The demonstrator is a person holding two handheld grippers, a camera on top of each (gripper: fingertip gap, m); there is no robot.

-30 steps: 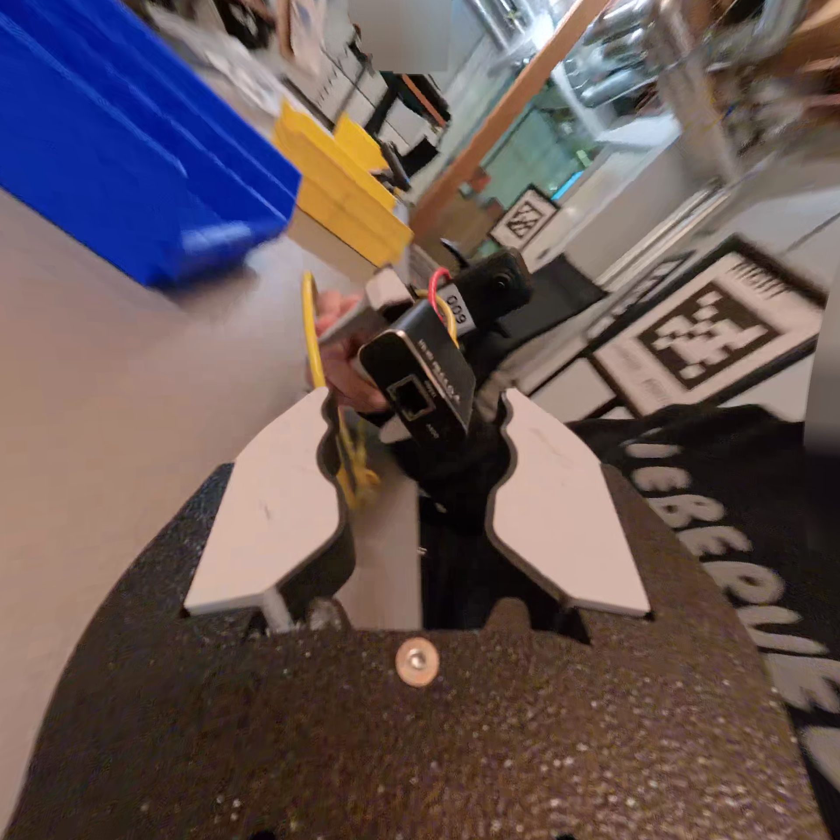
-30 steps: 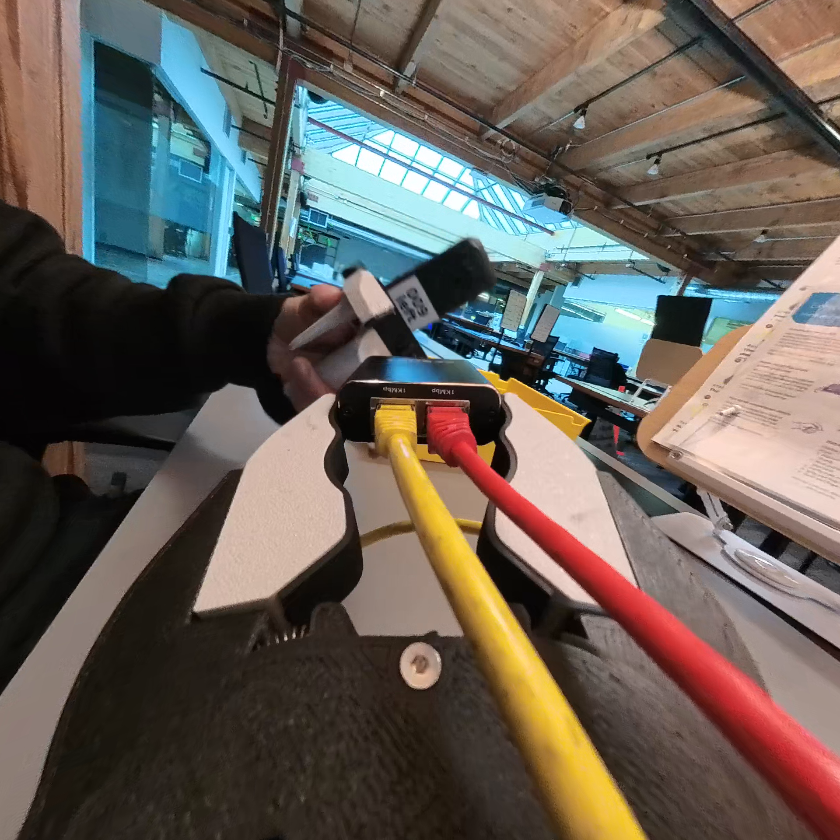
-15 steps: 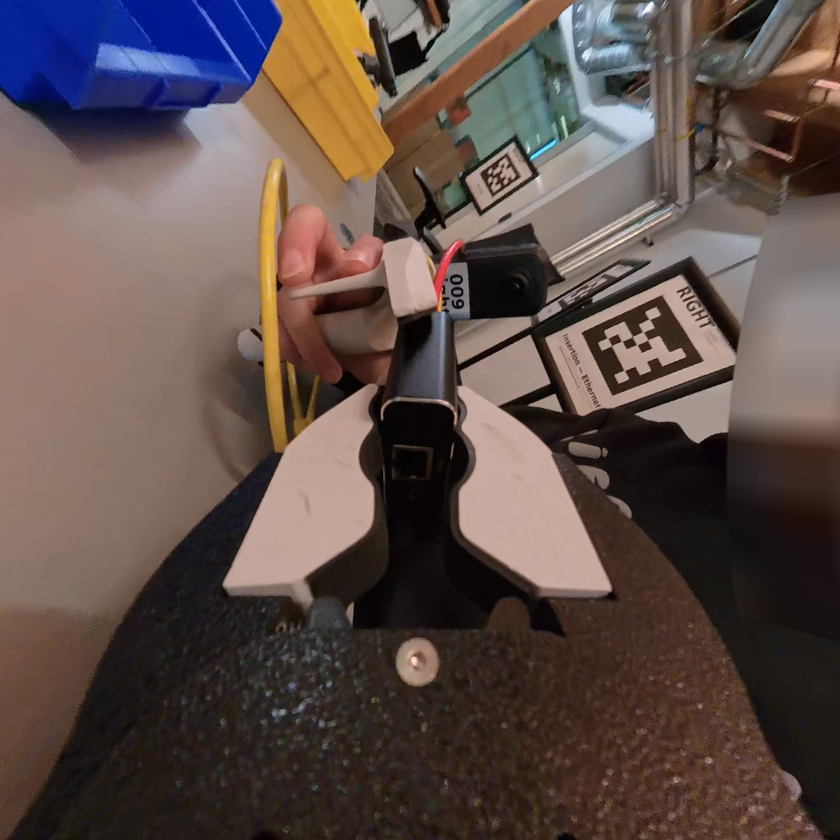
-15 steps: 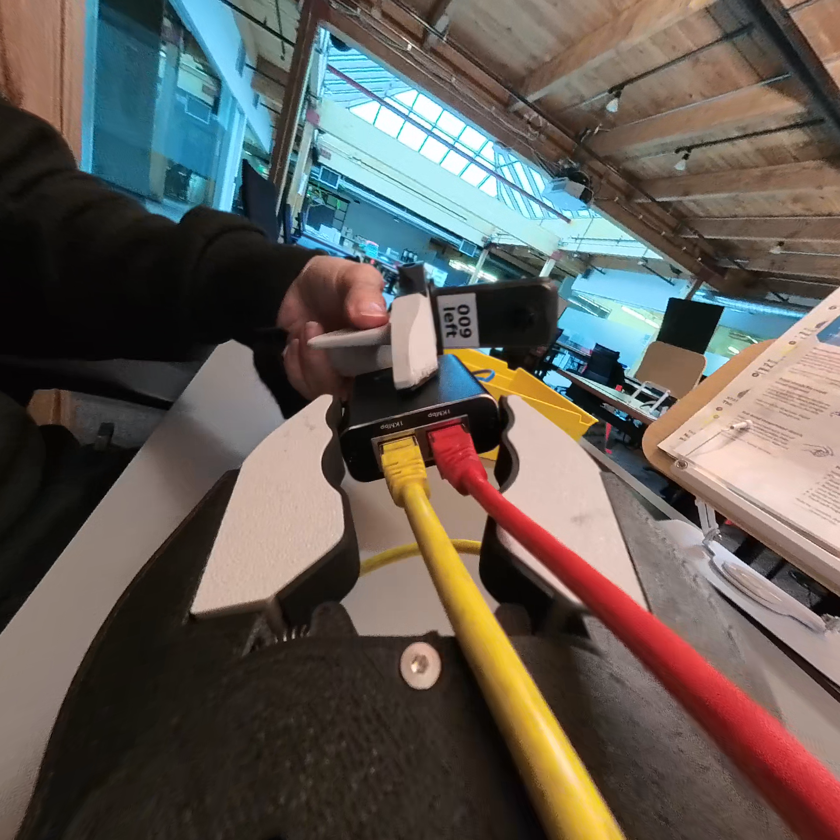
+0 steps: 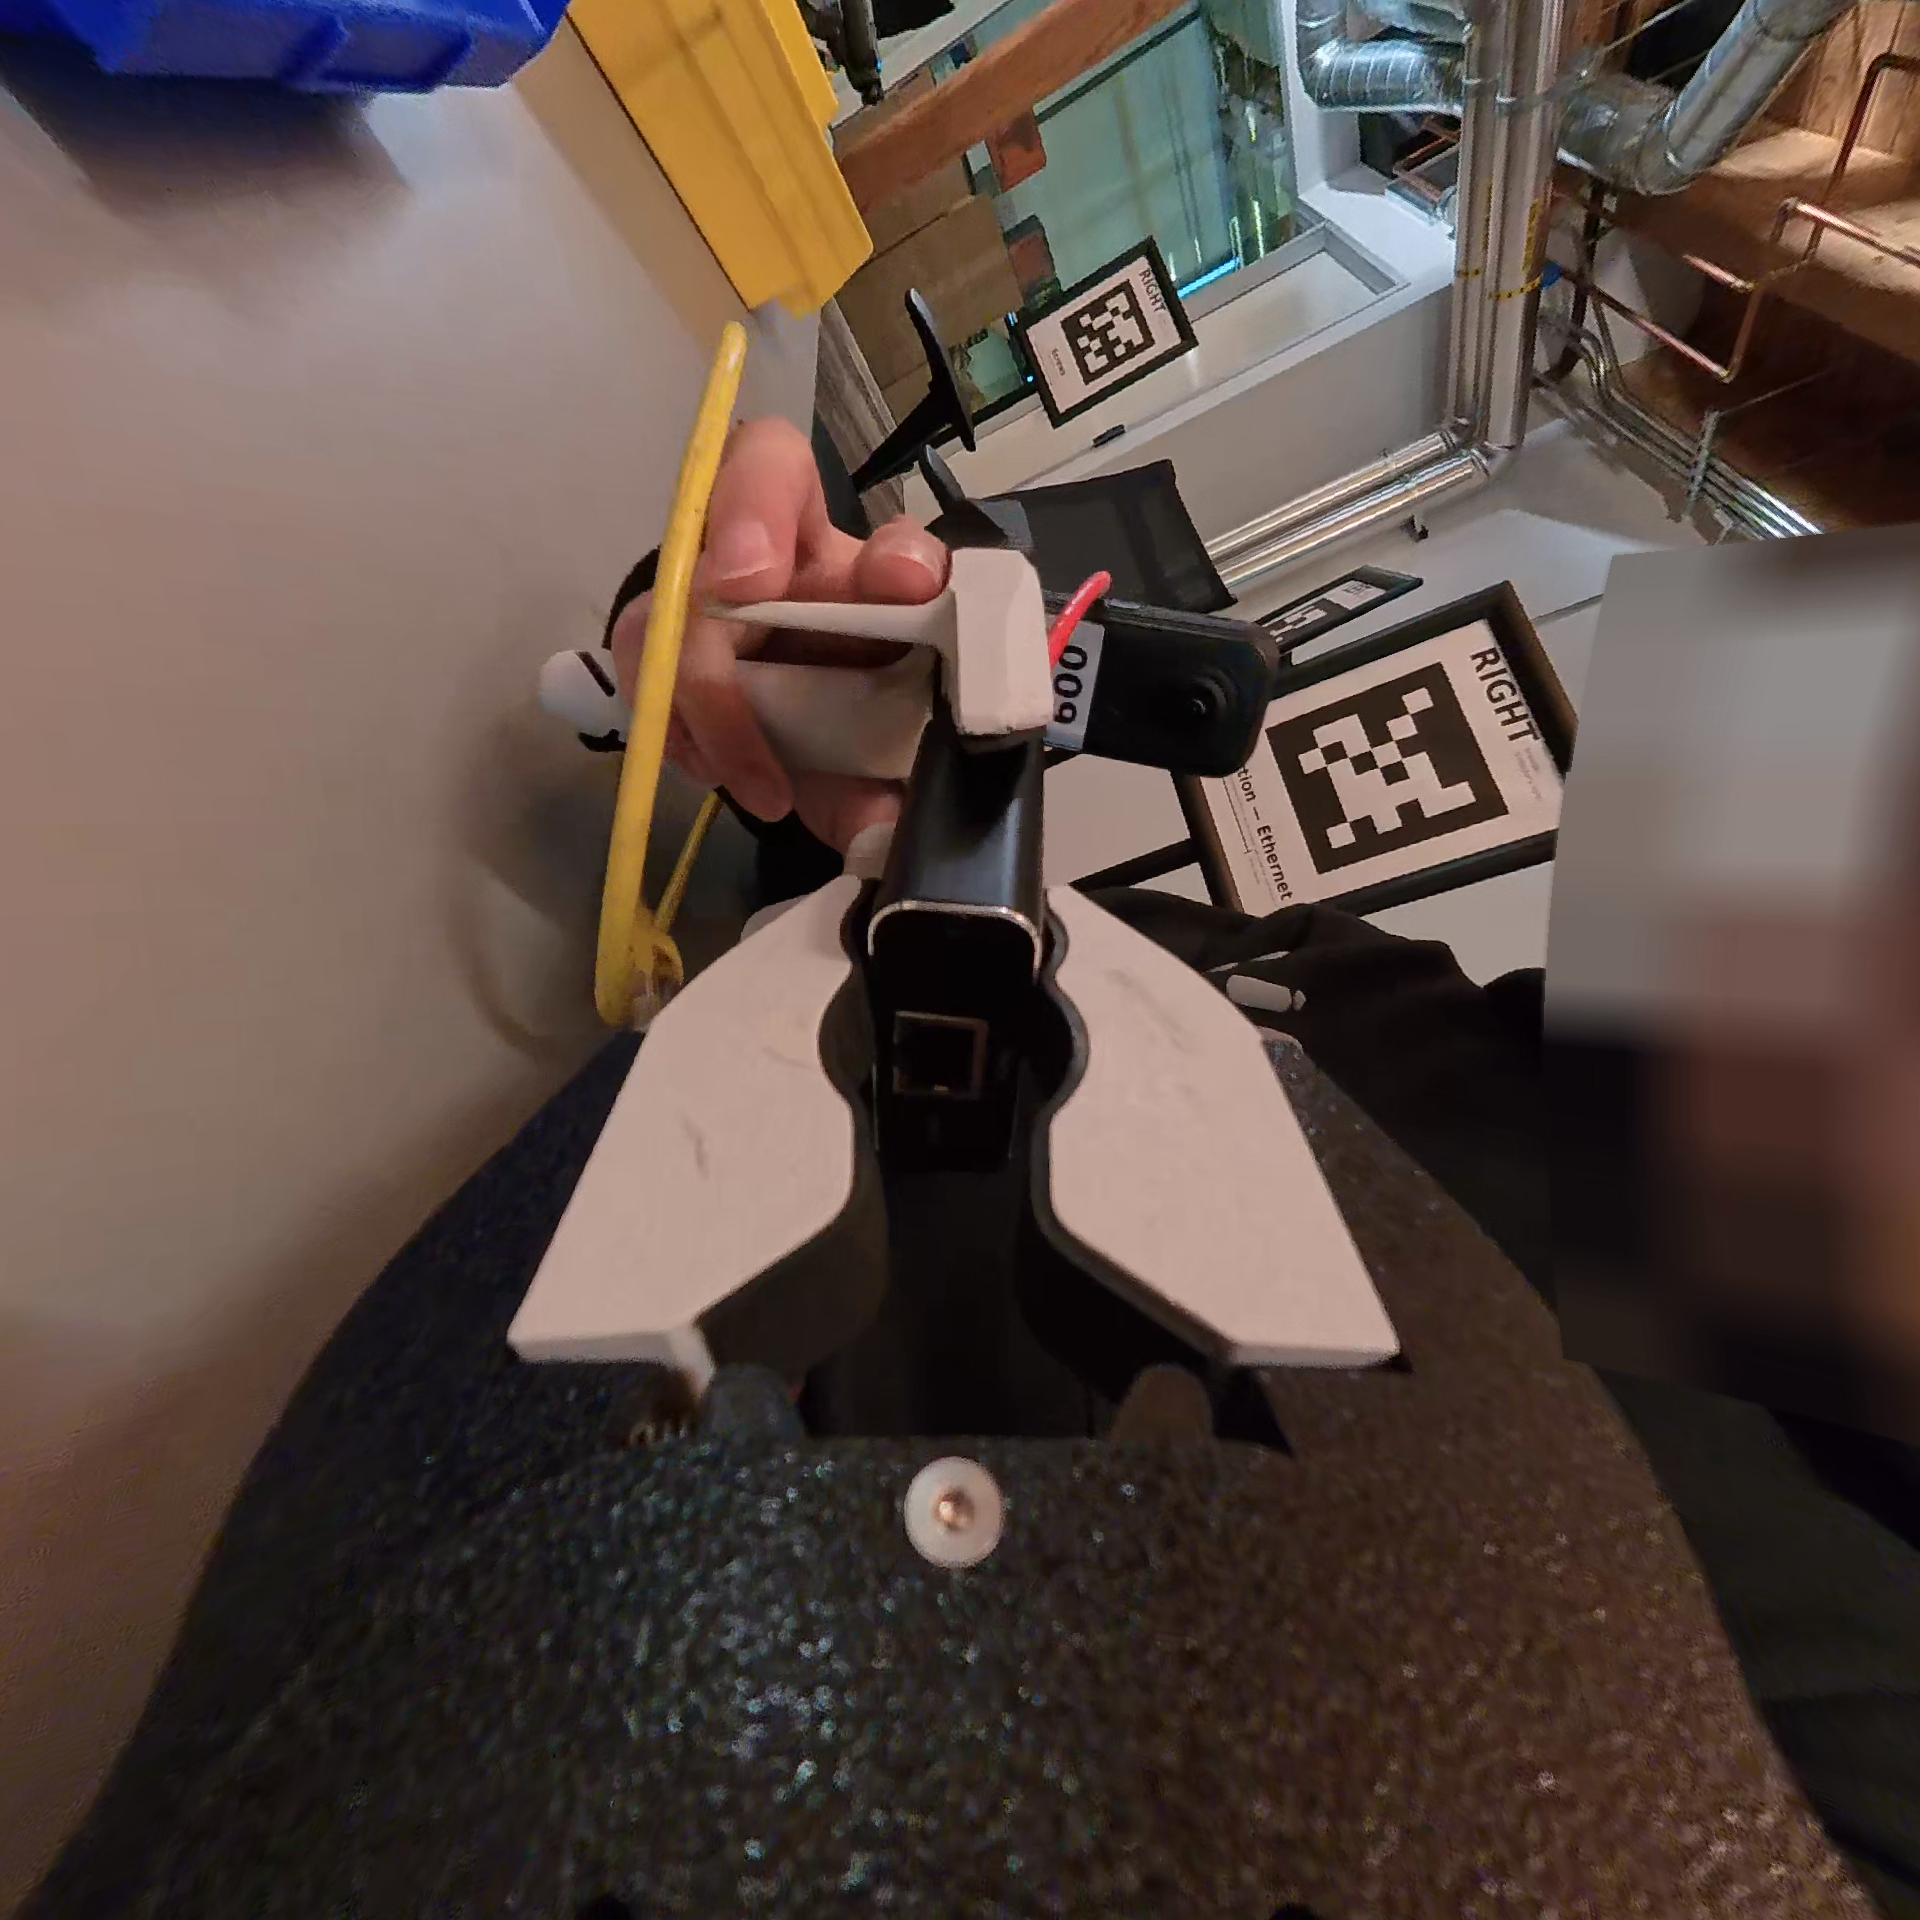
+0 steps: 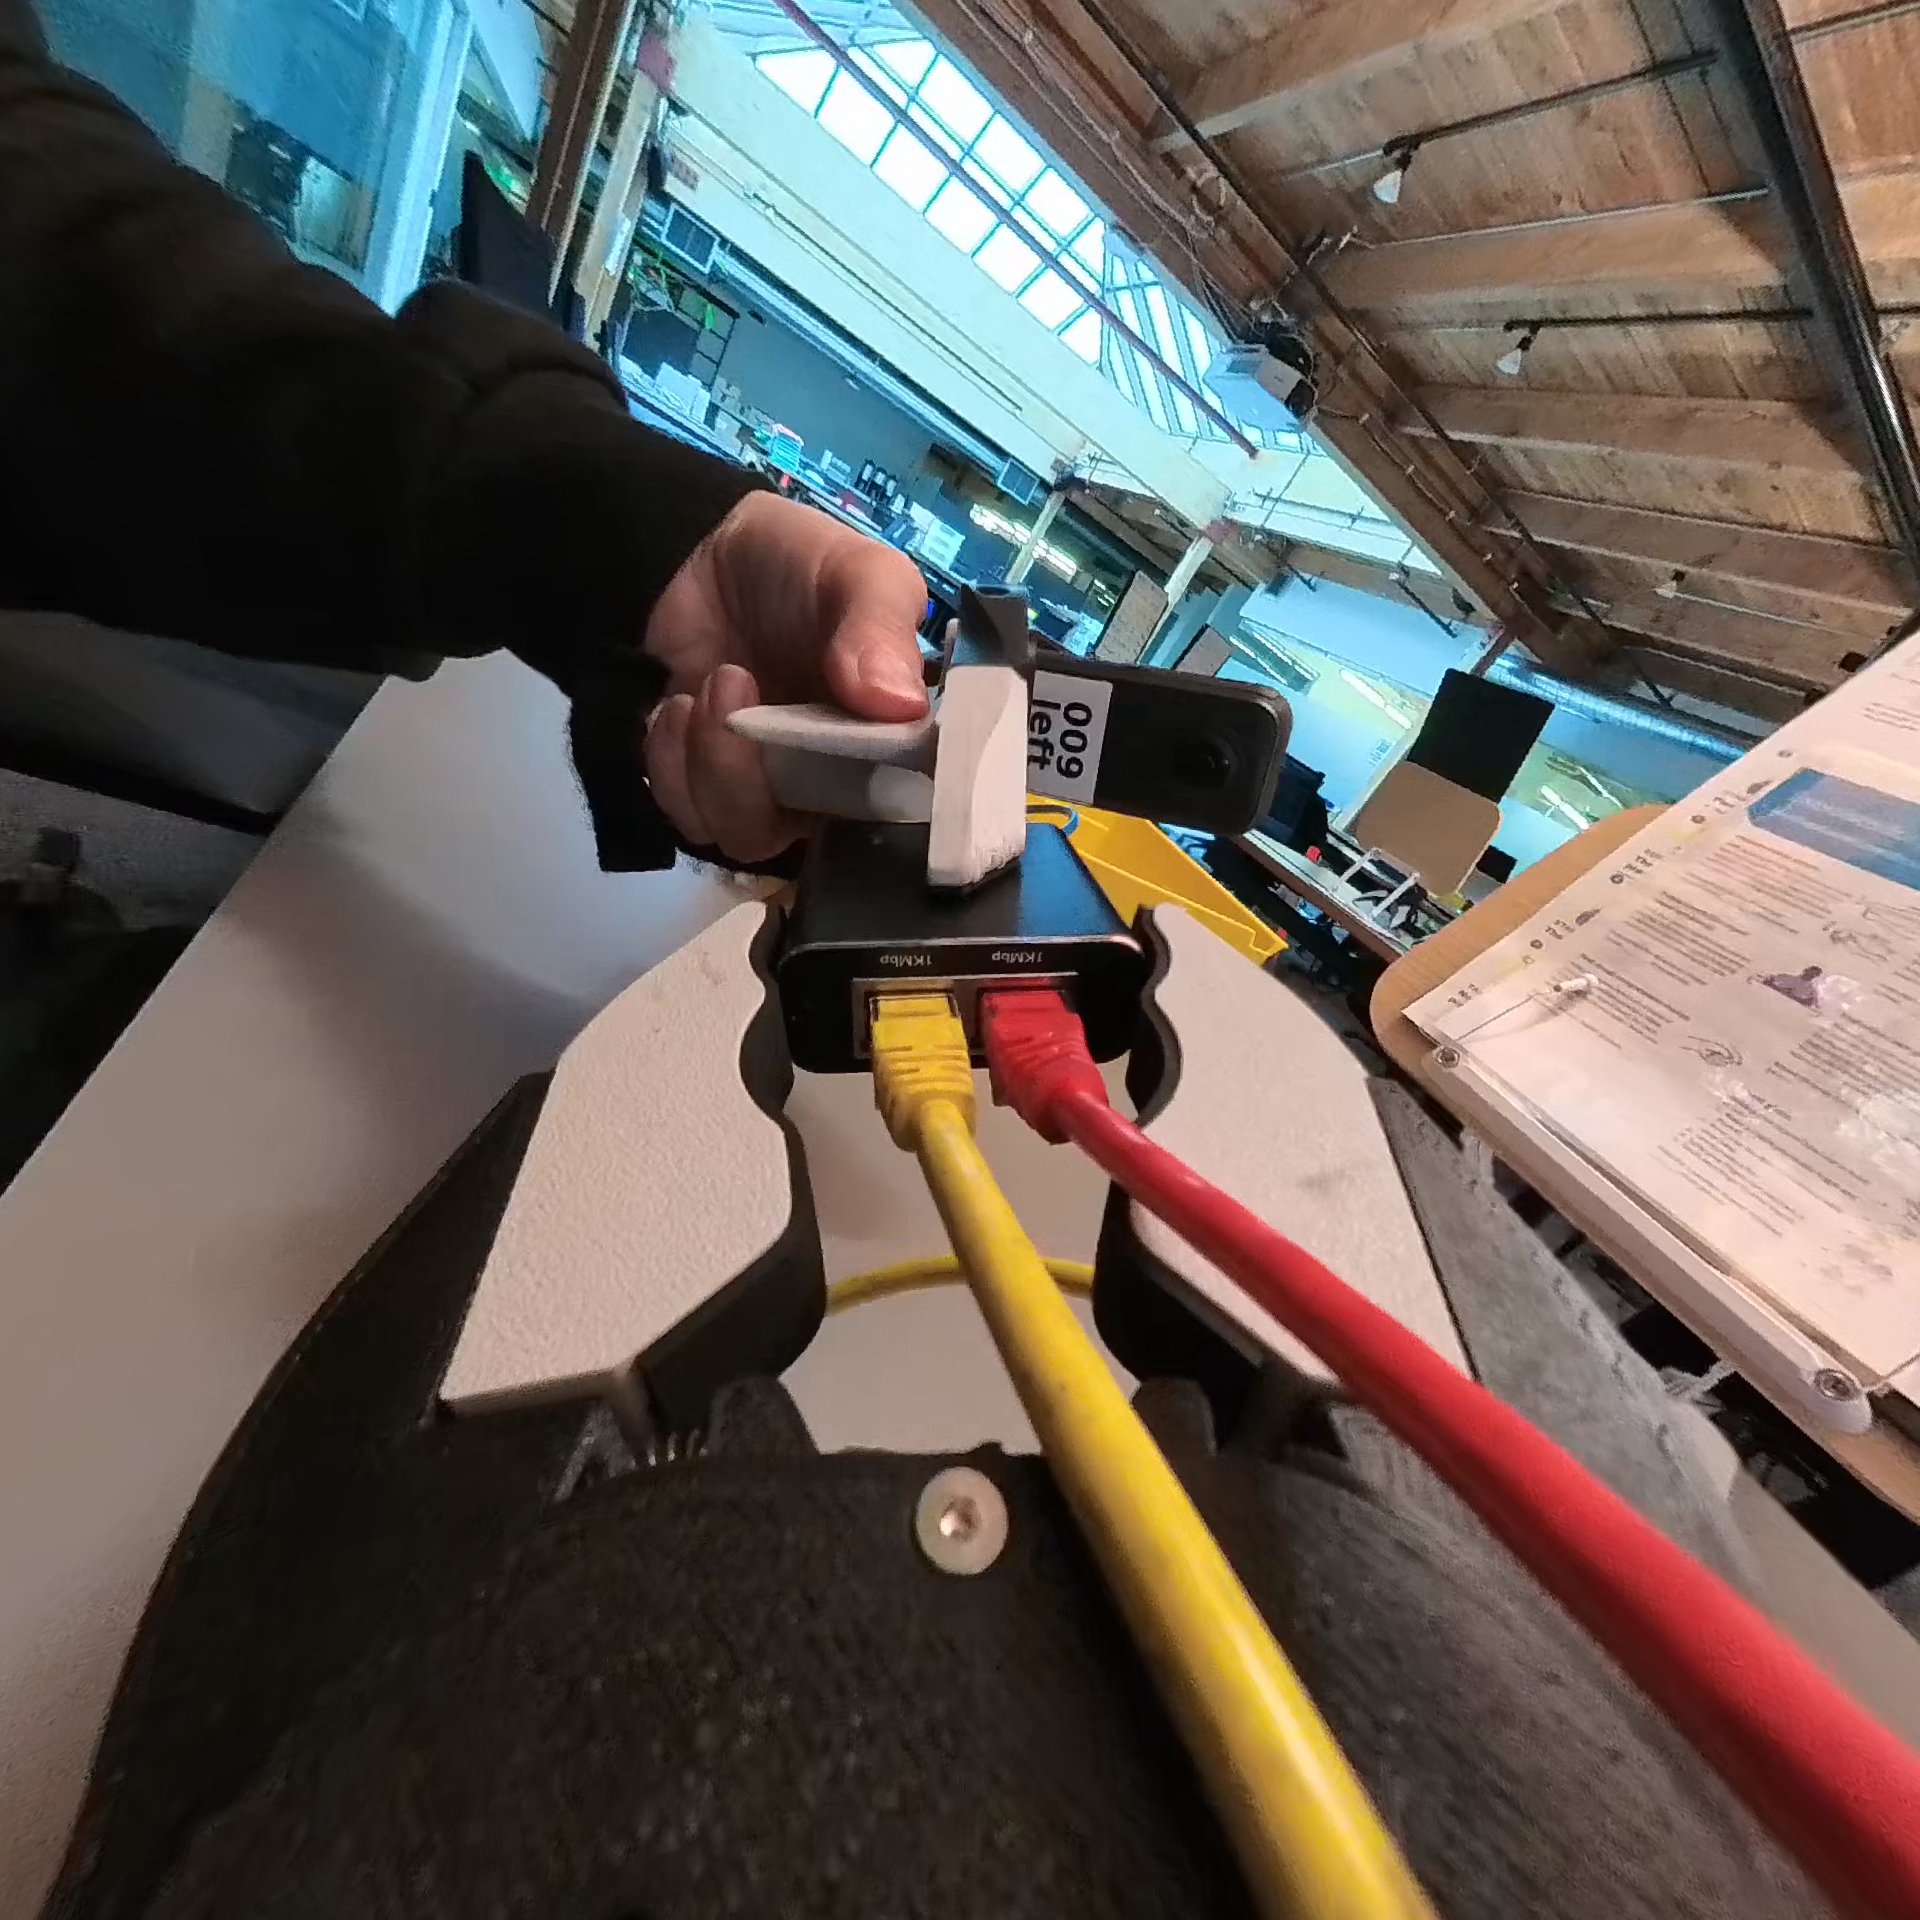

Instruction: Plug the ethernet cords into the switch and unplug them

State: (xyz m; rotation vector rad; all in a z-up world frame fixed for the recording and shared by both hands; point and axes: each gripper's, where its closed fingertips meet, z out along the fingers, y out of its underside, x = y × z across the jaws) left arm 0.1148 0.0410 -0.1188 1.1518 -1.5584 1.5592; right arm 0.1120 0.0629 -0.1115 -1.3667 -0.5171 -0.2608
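Observation:
A small black switch [image 5: 954, 1049] is held in the air between both grippers, above the white table [image 5: 260, 644]. My left gripper [image 5: 954, 914] is shut on the end with one empty port. My right gripper [image 6: 961, 935] is shut on the opposite end [image 6: 961, 966], where the yellow cord [image 6: 1039, 1351] and the red cord [image 6: 1351, 1309] are plugged into two side-by-side ports. Both cords run back over the right gripper's body. The yellow cord also loops on the table in the left wrist view [image 5: 665, 665]. Each view shows the other gripper and the hand holding it beyond the switch.
A blue bin [image 5: 260, 42] and a yellow bin [image 5: 727, 135] stand on the far part of the table. A framed marker sign [image 5: 1382, 779] stands to the right. A clipboard with a printed sheet [image 6: 1714, 1039] leans at the right in the right wrist view.
My left gripper came up to the switch's free end and closed on it. My right gripper kept its hold on the switch, with both cords still plugged in.

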